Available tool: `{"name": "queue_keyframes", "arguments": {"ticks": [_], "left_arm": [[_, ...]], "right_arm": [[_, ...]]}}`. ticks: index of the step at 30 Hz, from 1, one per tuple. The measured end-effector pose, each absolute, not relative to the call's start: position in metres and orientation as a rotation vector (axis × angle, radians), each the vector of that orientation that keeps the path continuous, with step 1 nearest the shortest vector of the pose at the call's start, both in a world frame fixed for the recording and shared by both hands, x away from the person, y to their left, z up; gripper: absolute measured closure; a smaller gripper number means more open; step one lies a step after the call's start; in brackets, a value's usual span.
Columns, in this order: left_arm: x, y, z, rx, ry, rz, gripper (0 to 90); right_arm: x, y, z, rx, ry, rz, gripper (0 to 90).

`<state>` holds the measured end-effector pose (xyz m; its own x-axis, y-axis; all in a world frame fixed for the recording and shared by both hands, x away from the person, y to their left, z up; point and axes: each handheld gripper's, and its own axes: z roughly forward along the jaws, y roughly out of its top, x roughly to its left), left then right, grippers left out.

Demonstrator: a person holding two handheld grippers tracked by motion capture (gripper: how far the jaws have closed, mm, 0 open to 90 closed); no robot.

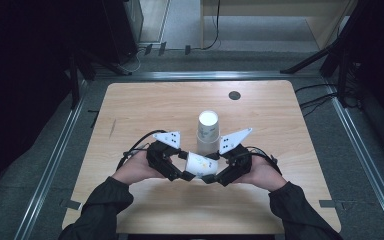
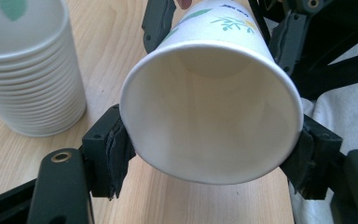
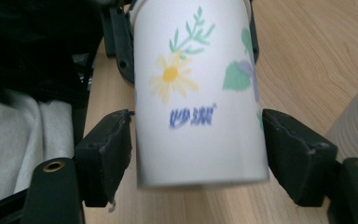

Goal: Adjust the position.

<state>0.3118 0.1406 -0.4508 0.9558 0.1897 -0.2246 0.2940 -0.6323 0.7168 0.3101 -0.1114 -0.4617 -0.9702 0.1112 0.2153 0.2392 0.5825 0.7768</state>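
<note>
Close to the near table edge, a single white paper cup with a printed flower [image 1: 201,164] lies on its side between the two grippers, held off the pale wooden table [image 1: 145,107].

Left gripper [image 2: 212,156]: its black pads sit against the cup's wide rim on both sides, clamped on it. The open mouth faces this gripper's camera; the inside is bare white.

Right gripper [image 3: 196,144]: its jaws flank the narrow base end. A thin gap shows between each pad and the cup wall, so the hold is released; no earlier state noted. In the right gripper view the yellow daisy and blue lettering face up.

Long axis: roughly level, running from the left gripper to the right gripper, mouth toward the left, base toward the right. In the high view it tilts slightly, the base end lower in the picture.

Just beyond, near the table's middle, stands an upright stack of white paper cups [image 1: 208,132], close to the held cup but apart from it.

Room: bare tabletop to the left, right and behind the stack. A small dark round disc [image 1: 234,95] lies near the far edge, well apart.
</note>
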Motion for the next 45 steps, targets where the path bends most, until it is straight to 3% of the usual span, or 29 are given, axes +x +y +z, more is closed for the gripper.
{"name": "queue_keyframes", "arguments": {"ticks": [10, 25, 45], "left_arm": [[0.309, 0.148, -0.429, 2.39, 0.319, -0.115, 26.5], [0.314, 0.128, -0.423, 2.628, 0.254, -0.082, 26.2], [0.313, 0.111, -0.436, 2.676, 0.225, -0.097, 26.0]], "right_arm": [[0.311, -0.11, -0.464, -0.296, -2.697, -1.322, 25.1], [0.31, -0.103, -0.466, -0.29, -2.729, -1.335, 25.1], [0.308, -0.08, -0.482, -0.251, -2.753, -1.22, 33.8]]}}
